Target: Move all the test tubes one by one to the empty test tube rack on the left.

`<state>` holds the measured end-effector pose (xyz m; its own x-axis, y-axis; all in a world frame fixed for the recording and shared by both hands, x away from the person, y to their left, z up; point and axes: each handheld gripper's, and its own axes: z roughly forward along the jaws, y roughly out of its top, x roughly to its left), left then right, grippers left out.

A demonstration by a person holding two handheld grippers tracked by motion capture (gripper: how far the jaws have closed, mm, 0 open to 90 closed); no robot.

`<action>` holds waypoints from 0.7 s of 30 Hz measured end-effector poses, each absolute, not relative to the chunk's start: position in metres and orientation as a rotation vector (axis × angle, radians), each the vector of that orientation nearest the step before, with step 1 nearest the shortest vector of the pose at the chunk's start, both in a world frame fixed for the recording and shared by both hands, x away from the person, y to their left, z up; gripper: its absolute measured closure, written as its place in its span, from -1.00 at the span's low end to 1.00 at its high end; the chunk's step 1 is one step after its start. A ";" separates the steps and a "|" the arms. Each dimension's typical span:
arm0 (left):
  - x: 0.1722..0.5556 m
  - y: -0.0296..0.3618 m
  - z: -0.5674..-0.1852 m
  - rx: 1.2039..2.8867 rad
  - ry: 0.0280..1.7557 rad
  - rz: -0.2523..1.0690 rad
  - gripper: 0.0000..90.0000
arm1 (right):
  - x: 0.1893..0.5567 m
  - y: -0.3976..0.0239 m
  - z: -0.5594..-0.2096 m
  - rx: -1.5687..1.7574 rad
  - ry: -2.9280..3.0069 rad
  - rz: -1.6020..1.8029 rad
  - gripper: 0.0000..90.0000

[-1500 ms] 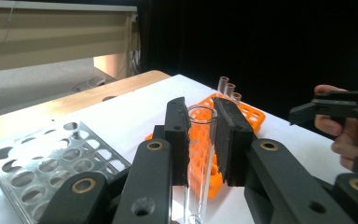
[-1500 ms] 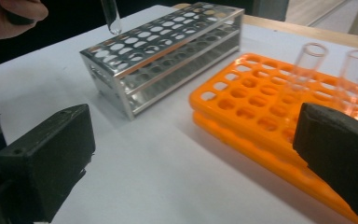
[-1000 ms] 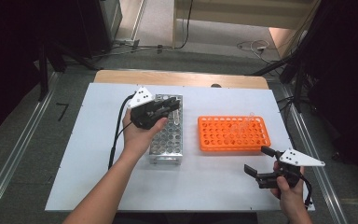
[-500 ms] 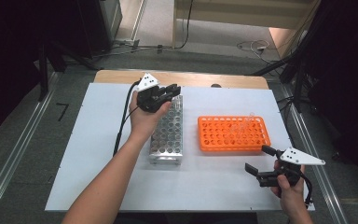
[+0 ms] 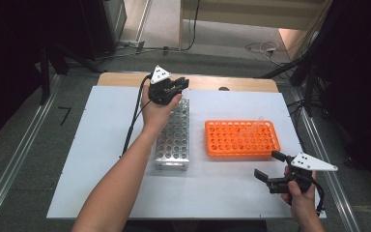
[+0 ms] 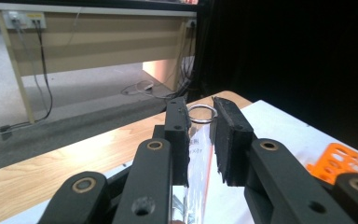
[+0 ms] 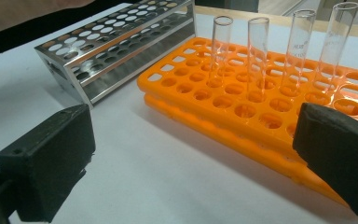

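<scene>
- The left gripper (image 5: 178, 87) is clamped on a glass test tube (image 6: 200, 140) above the far end of the steel rack (image 5: 174, 140); it should line the tube upright over one hole before lowering
- The right gripper (image 5: 270, 166) rests wide open and empty near the orange rack (image 5: 241, 139)
- The left gripper view shows the tube's rim between the pads; the right gripper view shows four tubes standing in the orange rack

test tube (image 6: 200, 140) mostly behind jaws
</scene>
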<state>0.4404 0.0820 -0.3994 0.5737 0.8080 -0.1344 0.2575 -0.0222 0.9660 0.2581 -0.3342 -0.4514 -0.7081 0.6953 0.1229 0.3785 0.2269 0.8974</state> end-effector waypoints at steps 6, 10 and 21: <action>0.449 0.082 -0.408 1.573 0.968 0.581 0.69 | 0.258 -0.335 -0.451 1.005 2.203 1.480 -1.00; 0.453 0.081 -0.412 1.584 0.974 0.567 0.69 | 0.258 -0.335 -0.451 0.997 2.203 1.485 -1.00; 0.454 0.074 -0.421 1.652 1.001 0.554 0.69 | 0.258 -0.334 -0.452 1.002 2.207 1.488 -1.00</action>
